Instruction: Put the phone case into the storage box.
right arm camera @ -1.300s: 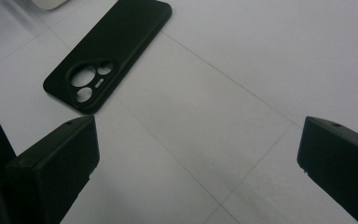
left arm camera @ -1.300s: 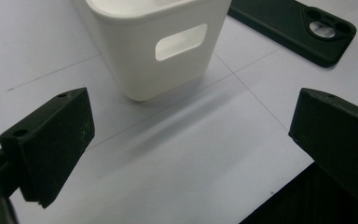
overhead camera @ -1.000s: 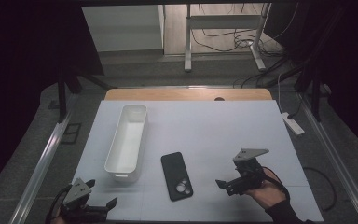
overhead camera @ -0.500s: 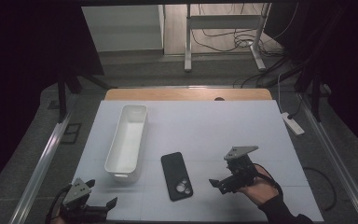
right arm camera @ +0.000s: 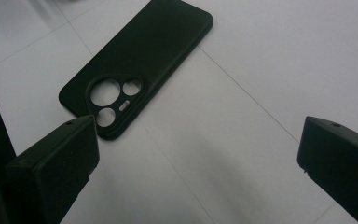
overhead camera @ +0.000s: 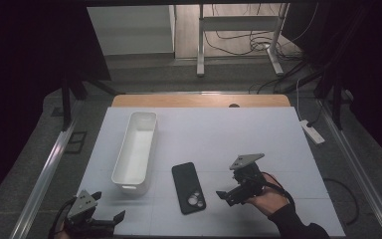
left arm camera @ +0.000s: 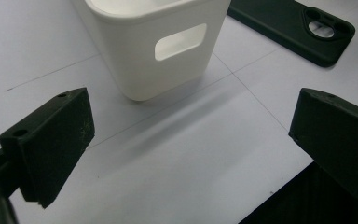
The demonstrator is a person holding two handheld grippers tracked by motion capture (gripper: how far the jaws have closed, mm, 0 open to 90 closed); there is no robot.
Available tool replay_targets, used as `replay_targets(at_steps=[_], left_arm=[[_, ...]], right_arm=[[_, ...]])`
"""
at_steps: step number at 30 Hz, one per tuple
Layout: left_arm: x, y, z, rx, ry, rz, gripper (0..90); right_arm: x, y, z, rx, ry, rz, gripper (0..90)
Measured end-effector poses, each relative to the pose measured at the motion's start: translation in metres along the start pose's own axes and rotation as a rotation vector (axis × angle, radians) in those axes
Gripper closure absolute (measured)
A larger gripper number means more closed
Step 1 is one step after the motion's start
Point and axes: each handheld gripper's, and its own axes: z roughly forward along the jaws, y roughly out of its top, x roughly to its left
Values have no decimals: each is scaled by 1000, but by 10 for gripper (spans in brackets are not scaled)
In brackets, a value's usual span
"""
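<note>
Fingers of the right gripper stand wide apart, just beside the phone case, which lies flat on the table near the white bin. Because it lies so flat and thin, the fingers could slip off or push it away. The left gripper waits open too.

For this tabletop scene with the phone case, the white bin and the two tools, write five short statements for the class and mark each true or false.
1. The black phone case lies inside the white bin. False: it lies on the table, beside the bin.
2. The right tool is open. True.
3. The left tool grips the bin. False: it is open, short of it.
4. The case's camera cut-outs sit at its near end. True.
5. The bin stands right of the case. False: left.
</note>
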Motion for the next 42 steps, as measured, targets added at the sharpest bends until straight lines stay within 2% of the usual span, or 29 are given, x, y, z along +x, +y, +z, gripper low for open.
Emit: replay_targets(at_steps=[42], left_arm=[[0,0,0,2,-3,1,4]], right_arm=[[24,39,43,29,95,-87,0]])
